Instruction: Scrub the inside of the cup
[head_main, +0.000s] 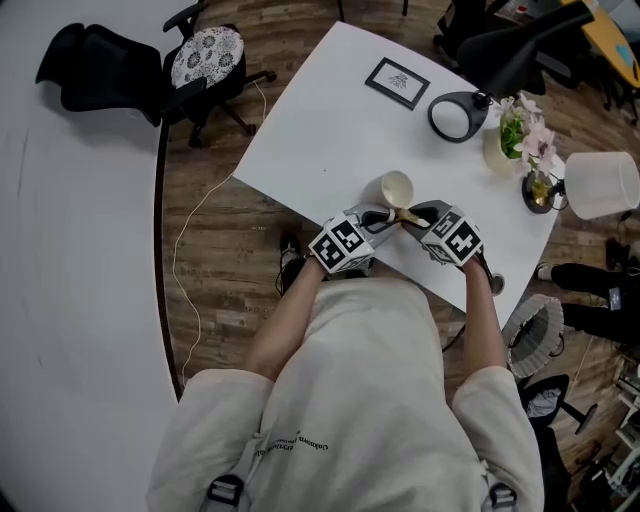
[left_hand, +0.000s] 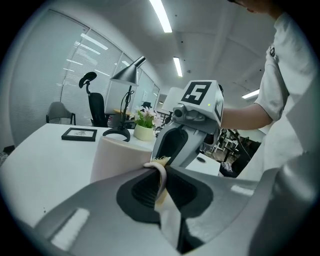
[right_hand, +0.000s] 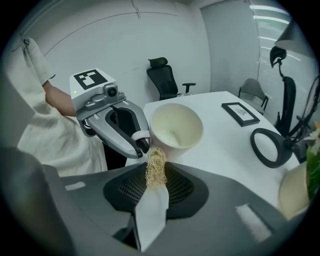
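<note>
Showing an office chair (head_main: 205, 60) at the upper left of the head view, standing off the white table (head_main: 320, 130). Working at the table's near edge, just below the centre of that frame. Clamping the left gripper (head_main: 385, 214) tight on the curved handle (left_hand: 161, 175) of the cream cup (head_main: 396, 188), and tipping the cup's open mouth up and to the right (toward the other tool). Showing the pale, bare inside of the cup in the centre of the right gripper view. Pinching a tuft of straw-coloured scrubber (right_hand: 155, 170) in the clenched jaws of the right gripper (head_main: 412, 214), just right of the cup. Holding the tuft's tip just beside the handle and below the rim, outside the mouth rather than in it. Taking in a framed picture (head_main: 397, 82) at upper centre, a black ring-shaped lamp base (head_main: 455, 115) to its right and a pot of flowers (head_main: 515, 135) further right, all well apart from the cup.
</note>
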